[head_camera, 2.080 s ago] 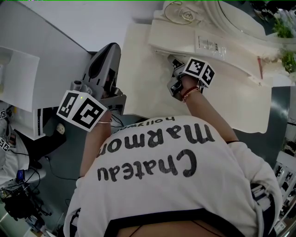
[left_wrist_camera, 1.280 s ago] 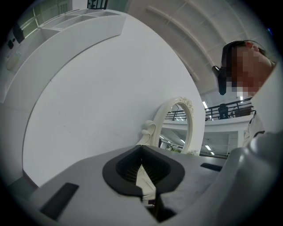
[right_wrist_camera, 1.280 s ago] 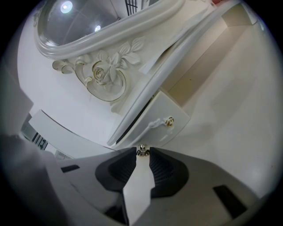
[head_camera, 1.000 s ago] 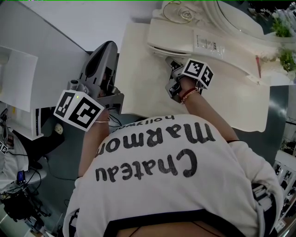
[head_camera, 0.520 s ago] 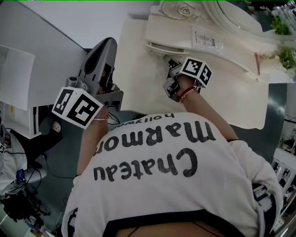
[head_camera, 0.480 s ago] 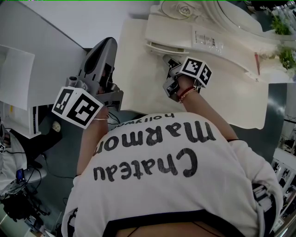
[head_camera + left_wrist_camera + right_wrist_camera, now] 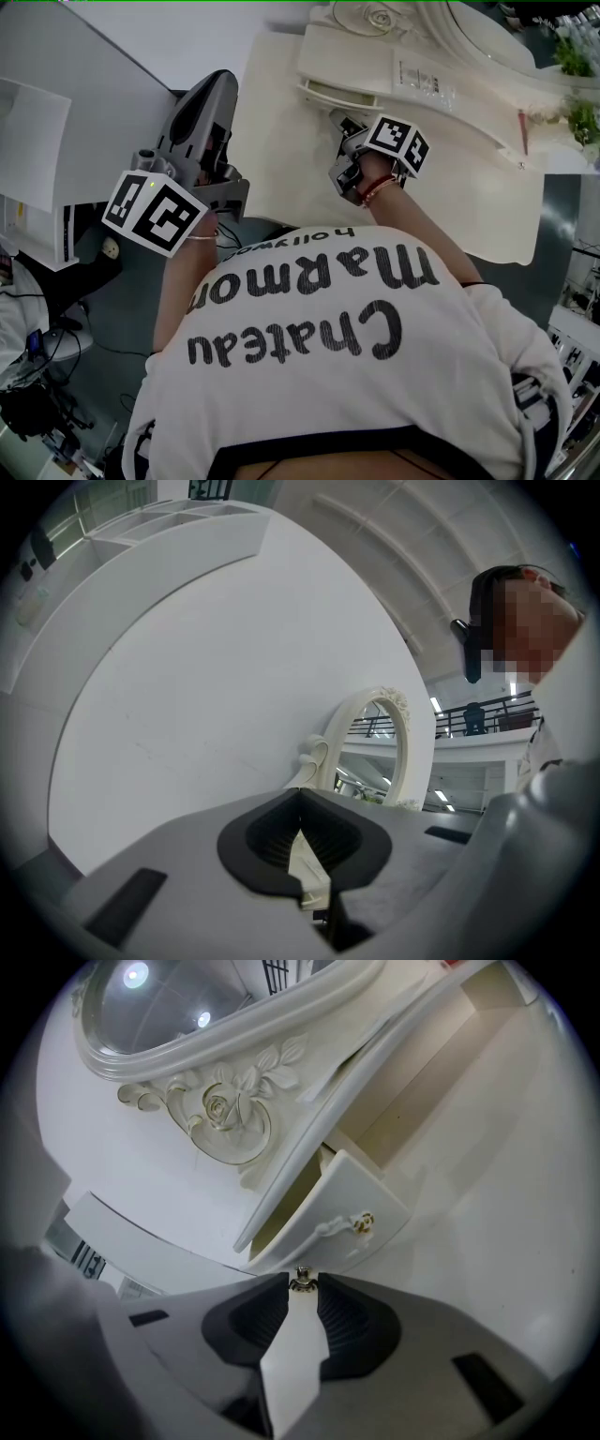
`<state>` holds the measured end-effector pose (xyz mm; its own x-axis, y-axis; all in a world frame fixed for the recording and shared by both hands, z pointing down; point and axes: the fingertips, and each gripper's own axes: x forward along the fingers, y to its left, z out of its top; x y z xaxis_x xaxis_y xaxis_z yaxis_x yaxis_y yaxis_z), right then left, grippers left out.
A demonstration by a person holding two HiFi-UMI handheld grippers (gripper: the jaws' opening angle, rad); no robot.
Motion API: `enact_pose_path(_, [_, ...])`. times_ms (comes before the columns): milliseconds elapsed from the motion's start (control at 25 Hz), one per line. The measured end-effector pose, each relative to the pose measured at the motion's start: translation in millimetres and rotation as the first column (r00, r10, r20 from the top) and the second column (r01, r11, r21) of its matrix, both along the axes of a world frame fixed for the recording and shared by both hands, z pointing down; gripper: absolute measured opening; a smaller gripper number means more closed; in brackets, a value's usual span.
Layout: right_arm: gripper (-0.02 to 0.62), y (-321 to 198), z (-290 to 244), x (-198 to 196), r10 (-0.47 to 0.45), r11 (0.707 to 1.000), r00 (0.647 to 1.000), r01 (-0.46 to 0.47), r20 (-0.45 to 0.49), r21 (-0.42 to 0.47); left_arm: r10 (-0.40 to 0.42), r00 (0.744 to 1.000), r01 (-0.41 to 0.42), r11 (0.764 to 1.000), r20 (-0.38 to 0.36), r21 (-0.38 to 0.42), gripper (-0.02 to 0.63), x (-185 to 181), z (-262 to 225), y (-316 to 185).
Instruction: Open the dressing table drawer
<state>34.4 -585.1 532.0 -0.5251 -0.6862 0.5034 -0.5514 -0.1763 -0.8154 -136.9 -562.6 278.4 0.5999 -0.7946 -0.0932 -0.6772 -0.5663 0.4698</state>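
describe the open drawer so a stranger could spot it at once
Start at the cream dressing table with the oval mirror and carved rose. Just under the table's edge, near the rose, sits the drawer. It is the only part pulled out, with its inside showing, and the right gripper holds one gold end of its white handle.

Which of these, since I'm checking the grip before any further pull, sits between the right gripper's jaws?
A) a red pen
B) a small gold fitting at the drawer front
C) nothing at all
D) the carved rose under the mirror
B: in the right gripper view the right gripper has its jaw tips closed on the small gold fitting, just below the front of the drawer, which stands partly pulled out.
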Motion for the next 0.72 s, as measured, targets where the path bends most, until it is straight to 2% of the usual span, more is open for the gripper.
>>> enact_pose_path(720, [0.106, 12, 1, -2, -0.008, 1.0, 1.0, 0.007, 0.014, 0.007, 0.013, 1.0, -0.013, 1.0, 0.004, 0.003, 0.021, 8, -1, 5])
